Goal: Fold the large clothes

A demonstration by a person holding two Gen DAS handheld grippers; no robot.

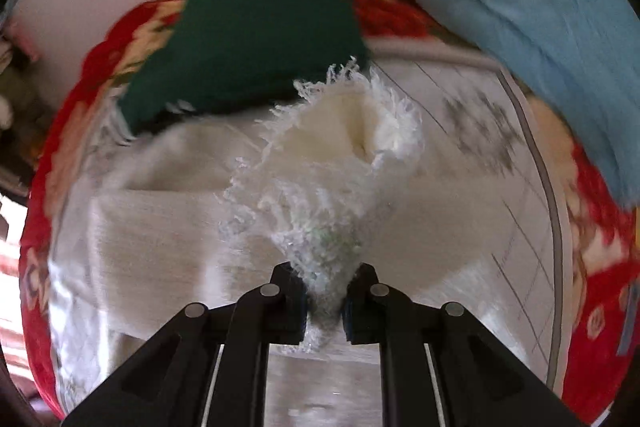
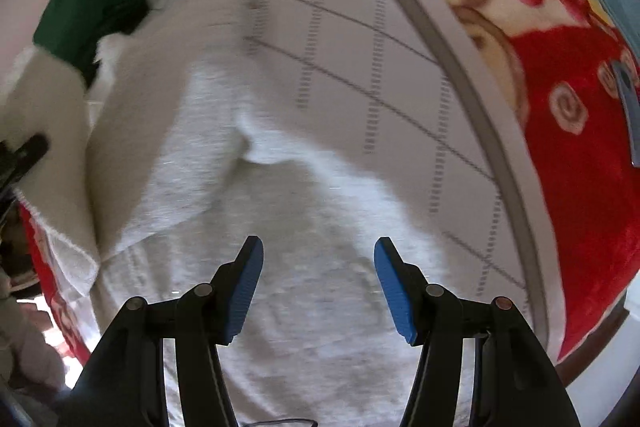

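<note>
left gripper (image 1: 324, 301) clamped on the fringed edge of a white woven garment (image 1: 320, 155), lifted above the quilted mat (image 1: 480, 155); right gripper (image 2: 319, 279) hovers over the same cloth, its 2 fingers apart, empty. step in hand: carrying 1 edge across. next move likely needs the right gripper to pinch a matching edge.

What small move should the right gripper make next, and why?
Probably lower the right gripper and close it on the white cloth just ahead. Its jaws are open with nothing between them, while the left gripper already pinches a fringed edge of the same cloth. A second hold would likely let both hands carry the fold over.
</note>
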